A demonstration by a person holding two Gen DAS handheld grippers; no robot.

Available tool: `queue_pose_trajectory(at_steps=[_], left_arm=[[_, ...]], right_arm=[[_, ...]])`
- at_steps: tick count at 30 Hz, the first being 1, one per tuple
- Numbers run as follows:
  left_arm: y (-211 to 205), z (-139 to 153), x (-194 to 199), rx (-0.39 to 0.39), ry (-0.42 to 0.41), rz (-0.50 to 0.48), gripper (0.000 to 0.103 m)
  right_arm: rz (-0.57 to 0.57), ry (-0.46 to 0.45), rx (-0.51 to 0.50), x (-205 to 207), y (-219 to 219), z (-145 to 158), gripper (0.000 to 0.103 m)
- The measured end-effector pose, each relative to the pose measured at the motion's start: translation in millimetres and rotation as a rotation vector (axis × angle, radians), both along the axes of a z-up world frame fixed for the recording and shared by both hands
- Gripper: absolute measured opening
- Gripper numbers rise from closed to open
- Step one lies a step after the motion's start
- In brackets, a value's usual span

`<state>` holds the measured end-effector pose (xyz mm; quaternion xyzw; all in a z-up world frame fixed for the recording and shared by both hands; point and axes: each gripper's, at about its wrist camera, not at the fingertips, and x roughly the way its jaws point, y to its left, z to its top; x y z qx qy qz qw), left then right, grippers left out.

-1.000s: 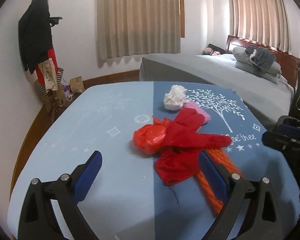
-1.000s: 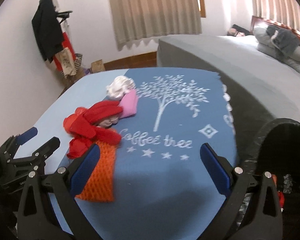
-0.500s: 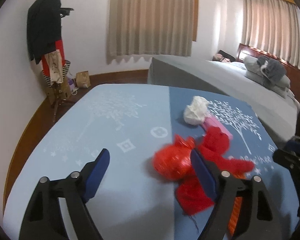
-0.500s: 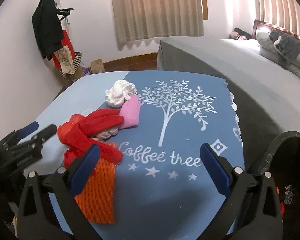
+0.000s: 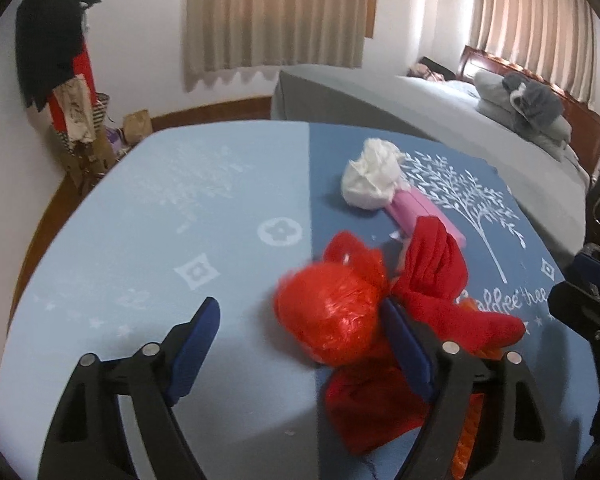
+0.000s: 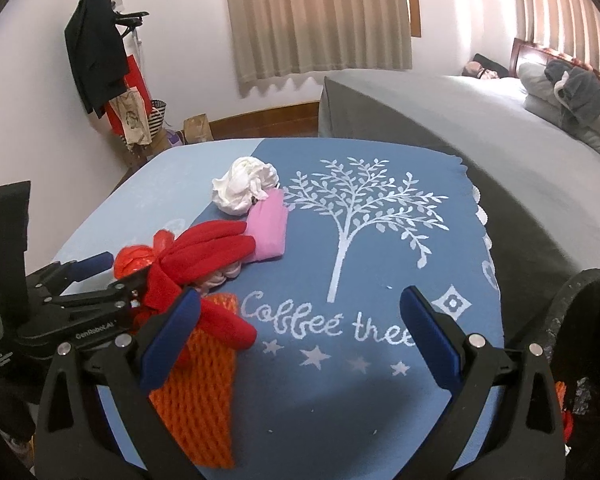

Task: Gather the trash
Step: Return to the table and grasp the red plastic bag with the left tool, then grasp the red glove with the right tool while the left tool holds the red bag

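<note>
A crumpled red plastic bag (image 5: 330, 316) lies on the blue tablecloth (image 5: 188, 240), against red gloves (image 5: 440, 280). My left gripper (image 5: 300, 336) is open, low over the table, with its right finger beside the bag. The bag (image 6: 134, 258) and left gripper (image 6: 100, 276) also show in the right wrist view. A white crumpled wad (image 6: 246, 186), a pink packet (image 6: 268, 226) and orange foam netting (image 6: 200, 388) lie nearby. My right gripper (image 6: 300, 336) is open and empty above the tablecloth's near part.
A black trash bin (image 6: 580, 360) stands at the table's right edge. A grey bed (image 6: 460, 120) lies behind the table. A coat rack (image 6: 108, 64) with clothes and bags stands at the back left by the wall.
My left gripper has swung left and then closed in on the red plastic bag, which now sits by its right finger. My right gripper has drawn back slightly and risen.
</note>
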<state>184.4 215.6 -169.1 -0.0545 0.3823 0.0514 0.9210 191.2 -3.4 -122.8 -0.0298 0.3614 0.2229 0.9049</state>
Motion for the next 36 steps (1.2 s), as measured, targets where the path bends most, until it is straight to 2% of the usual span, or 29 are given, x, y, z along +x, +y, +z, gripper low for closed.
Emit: queue_pose_trajectory(at_steps=[1,2,3,7,10,13,24,29,35,36], left_arm=[[-1,-1,1,-0.009,0.006,-0.01,0.066],[-1,-2,2,-0.032,0.014,-0.032,0.048],[-2,-3,4,-0.061,0.019,-0.059,0.037],[-2,-1,-1,-0.081,-0.011,-0.076,0.034],[2,8,-12,-0.084,-0.072,-0.055,0.034],[4,18,-23,-0.029,-0.099,-0.034,0.034],[27,21,-48,0.012,-0.086,0.041,0.034],[36,24,-54,0.025,-0.096,0.064,0.034],[46,24,-60,0.022,-0.097,0.09,0.034],[47,24,-60,0.021,-0.096,0.092,0.034]], right_arm=[[0.0,0.001,0.0,0,0,0,0.097],[0.0,0.001,0.0,0,0,0,0.097],[-0.001,0.001,0.0,0,0,0,0.097],[0.0,-0.004,0.001,1,-1,1,0.097],[0.001,-0.006,0.002,1,0,2,0.097],[0.011,-0.017,0.0,0,3,5,0.097],[0.101,-0.002,0.024,-2,46,4,0.097],[0.134,0.017,0.019,2,69,-2,0.093],[0.154,0.051,-0.03,14,93,-16,0.093],[0.159,0.06,-0.041,16,97,-20,0.089]])
